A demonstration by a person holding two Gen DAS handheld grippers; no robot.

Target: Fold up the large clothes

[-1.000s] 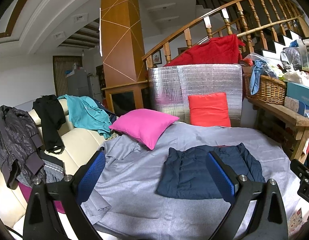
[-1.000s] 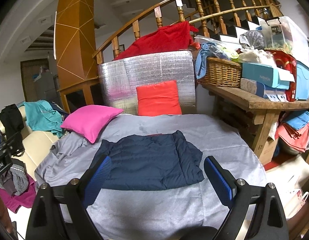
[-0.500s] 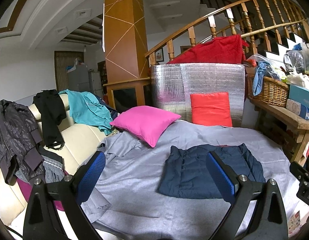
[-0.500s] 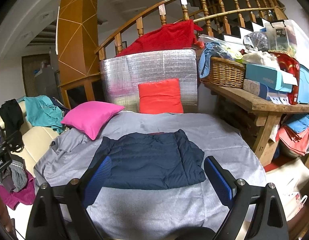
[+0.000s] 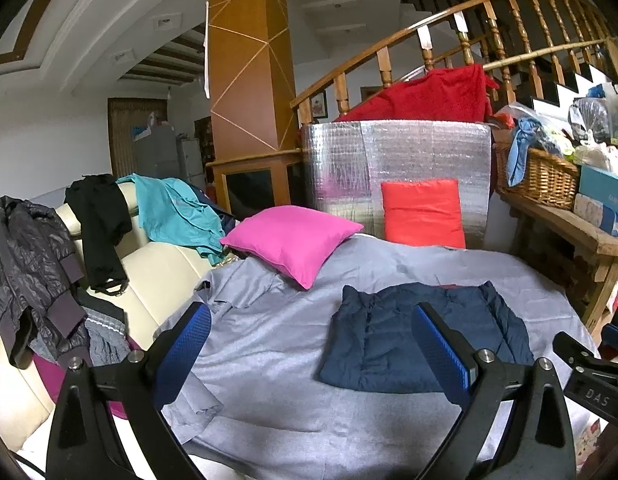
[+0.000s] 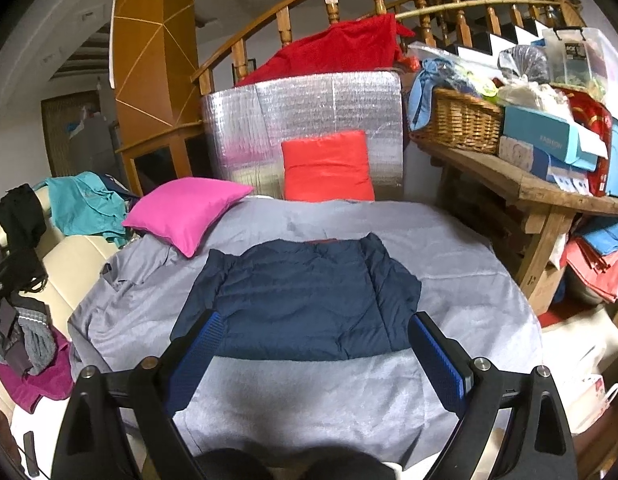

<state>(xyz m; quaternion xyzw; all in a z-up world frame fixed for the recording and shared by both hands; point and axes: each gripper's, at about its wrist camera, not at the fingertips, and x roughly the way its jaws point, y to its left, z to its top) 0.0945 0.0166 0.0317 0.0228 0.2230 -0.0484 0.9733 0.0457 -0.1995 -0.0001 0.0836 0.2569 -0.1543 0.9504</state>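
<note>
A navy quilted jacket [image 5: 393, 340] lies folded into a rough rectangle on the grey cloth-covered table [image 5: 277, 344]; it also shows in the right wrist view [image 6: 305, 300], centred on the table [image 6: 317, 388]. My left gripper [image 5: 309, 352] is open and empty, above the table's near edge, left of the jacket. My right gripper [image 6: 313, 360] is open and empty, just short of the jacket's near hem. The right gripper's body shows at the left wrist view's right edge.
A pink cushion [image 5: 289, 240] and a red cushion [image 5: 423, 212] lie at the table's far side. A cream sofa [image 5: 157, 268] with several heaped clothes is on the left. A wooden bench [image 6: 525, 184] with a wicker basket [image 6: 457, 124] stands right.
Both grippers have tilted and shifted slightly, so the scene sits a little lower in the views. The jacket has not moved. Both stay open.
</note>
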